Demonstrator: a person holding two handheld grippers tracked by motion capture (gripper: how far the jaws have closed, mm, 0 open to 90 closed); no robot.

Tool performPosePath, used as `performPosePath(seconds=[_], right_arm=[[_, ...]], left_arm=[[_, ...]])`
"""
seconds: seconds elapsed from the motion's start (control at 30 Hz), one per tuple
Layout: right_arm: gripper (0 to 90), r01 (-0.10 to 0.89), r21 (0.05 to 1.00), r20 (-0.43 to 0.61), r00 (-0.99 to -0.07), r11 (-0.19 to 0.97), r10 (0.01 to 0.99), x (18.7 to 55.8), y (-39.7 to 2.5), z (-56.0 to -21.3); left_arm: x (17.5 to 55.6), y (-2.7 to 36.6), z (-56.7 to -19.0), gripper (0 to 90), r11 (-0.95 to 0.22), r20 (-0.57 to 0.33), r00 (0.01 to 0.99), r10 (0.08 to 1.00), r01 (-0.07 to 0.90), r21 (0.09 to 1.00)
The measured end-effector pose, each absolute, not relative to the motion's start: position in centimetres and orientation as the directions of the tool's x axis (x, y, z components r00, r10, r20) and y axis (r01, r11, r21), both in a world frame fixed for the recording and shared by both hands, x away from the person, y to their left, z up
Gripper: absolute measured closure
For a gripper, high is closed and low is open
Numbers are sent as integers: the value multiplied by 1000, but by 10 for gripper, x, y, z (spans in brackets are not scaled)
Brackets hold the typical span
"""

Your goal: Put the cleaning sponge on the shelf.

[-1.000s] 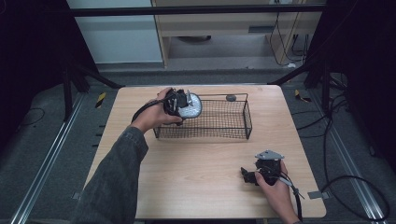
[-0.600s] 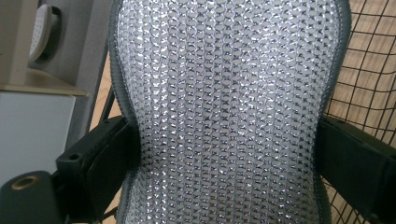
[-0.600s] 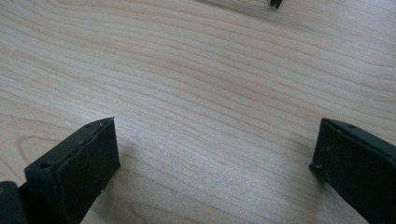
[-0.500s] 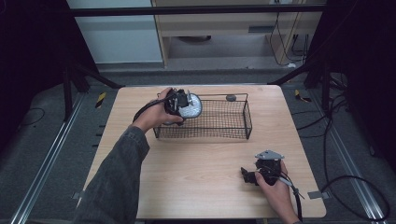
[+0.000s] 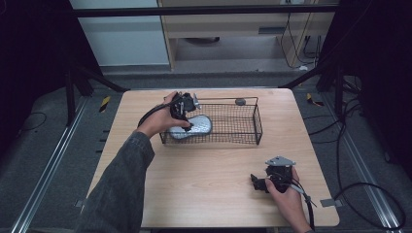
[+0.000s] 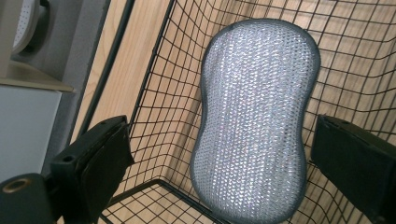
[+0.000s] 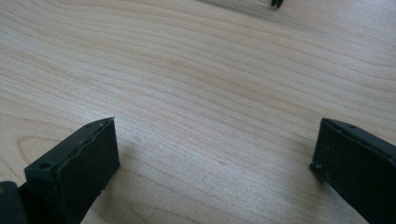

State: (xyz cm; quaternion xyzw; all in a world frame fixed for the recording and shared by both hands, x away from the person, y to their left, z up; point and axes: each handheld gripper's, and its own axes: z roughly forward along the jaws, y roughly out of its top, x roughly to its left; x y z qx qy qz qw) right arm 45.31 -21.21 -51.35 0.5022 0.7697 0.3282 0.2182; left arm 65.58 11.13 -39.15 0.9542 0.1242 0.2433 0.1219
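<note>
Landmark: the black wire basket (image 5: 252,121) on the wooden table (image 5: 204,170); every place below is given relative to it.

Left gripper: the left gripper (image 5: 187,104) hangs over the basket's left end, jaws spread wide and holding nothing. In the left gripper view its two black jaws stand either side of the pad without touching it.

Scrub pad: the silvery, peanut-shaped scrub pad (image 6: 254,121) sits inside the basket at its left end. From the high view it seems to lean against the near left wall, not lying flat, though I cannot be sure of the tilt.

Small dark object: a small dark object (image 5: 240,101) sits just beyond the basket's far rim; too small to identify.

Right gripper: the right gripper (image 5: 260,182) rests on the table well in front of the basket's right end, jaws spread and empty, bare wood between them in the right gripper view.

Risk, pad: if it is indeed propped on the mesh, it could slump or slide, and a knock from the left hand (image 5: 158,121) would likely cause that.

Risk, snagging: the open jaws are close to the wire; pulling out at an angle could catch the rim and drag or tip the light basket.

Risk, cable: the left gripper's trailing cable (image 5: 148,114) lies beside the basket's left wall and could hook a corner.

Risk, right side: low; that gripper is well clear of the basket.
</note>
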Motion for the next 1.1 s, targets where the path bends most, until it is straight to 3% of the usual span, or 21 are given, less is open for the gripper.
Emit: performPosePath(seconds=[0.6,1.1], right_arm=[[6,630,724,-7,-401,281,916,453,-212,-513],[7,630,724,-7,-399,280,917,453,-212,-513]], left_arm=[[639,111,-376,108,-915,427,844,325,167,367],[615,102,-376,59,-895,424,833,355,173,411]])
